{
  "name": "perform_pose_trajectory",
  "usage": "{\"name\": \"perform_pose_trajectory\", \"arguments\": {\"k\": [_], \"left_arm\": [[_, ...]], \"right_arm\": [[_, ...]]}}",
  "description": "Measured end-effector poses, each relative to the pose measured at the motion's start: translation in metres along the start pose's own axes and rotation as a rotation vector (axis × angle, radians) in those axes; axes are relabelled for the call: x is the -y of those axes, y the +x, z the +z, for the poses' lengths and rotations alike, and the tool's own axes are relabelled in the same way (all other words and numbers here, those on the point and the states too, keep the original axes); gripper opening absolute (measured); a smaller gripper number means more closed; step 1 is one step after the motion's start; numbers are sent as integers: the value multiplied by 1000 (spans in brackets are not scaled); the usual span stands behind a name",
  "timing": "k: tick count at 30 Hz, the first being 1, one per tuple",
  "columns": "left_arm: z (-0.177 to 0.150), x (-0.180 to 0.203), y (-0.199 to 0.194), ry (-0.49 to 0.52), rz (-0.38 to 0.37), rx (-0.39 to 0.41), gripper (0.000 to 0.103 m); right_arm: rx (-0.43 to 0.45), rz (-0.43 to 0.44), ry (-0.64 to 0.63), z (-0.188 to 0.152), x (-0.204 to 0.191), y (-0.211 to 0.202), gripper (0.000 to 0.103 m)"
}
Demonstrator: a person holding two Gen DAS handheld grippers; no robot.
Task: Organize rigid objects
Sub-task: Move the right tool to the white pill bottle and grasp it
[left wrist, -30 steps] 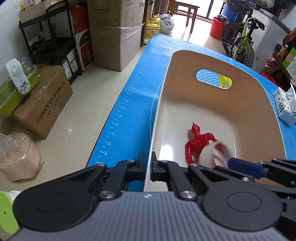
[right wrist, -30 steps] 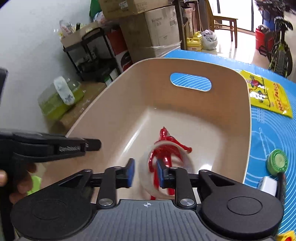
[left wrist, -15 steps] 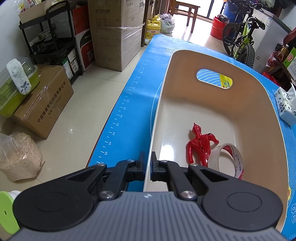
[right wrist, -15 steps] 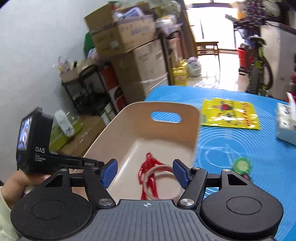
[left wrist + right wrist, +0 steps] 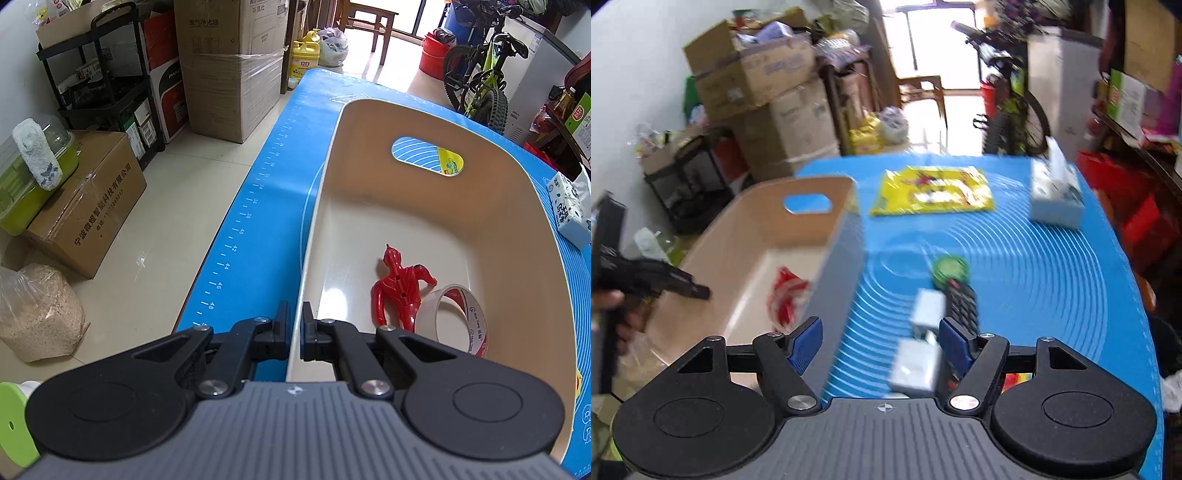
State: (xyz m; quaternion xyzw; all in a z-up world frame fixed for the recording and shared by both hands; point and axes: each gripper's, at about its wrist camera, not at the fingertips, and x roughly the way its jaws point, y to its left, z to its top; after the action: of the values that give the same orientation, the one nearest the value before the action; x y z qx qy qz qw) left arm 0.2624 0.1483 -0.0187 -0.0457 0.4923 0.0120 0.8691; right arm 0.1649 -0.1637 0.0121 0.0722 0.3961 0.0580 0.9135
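My left gripper (image 5: 294, 325) fingers pinch the bin (image 5: 498, 206) rim with the red figure (image 5: 400, 291) and tape roll (image 5: 456, 317) inside; right gripper (image 5: 881, 341) fingers wide apart, empty, view motion-blurred.

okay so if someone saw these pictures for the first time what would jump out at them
Probably the red toy figure lying on the floor of the beige bin, with a tape roll leaning against it. The left gripper is clamped on the bin's near rim. Right of the bin, a yellow packet lies on the blue mat.
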Motion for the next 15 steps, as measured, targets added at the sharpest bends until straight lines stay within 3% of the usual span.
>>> {"name": "perform_pose_trajectory", "arguments": {"k": [9, 15], "left_arm": [[0, 0, 0, 3, 3, 0, 6], [0, 0, -1, 4, 5, 1, 6]], "right_arm": [[-99, -24, -20, -33, 2, 28, 75], [-115, -25, -55, -41, -5, 37, 73]]}}
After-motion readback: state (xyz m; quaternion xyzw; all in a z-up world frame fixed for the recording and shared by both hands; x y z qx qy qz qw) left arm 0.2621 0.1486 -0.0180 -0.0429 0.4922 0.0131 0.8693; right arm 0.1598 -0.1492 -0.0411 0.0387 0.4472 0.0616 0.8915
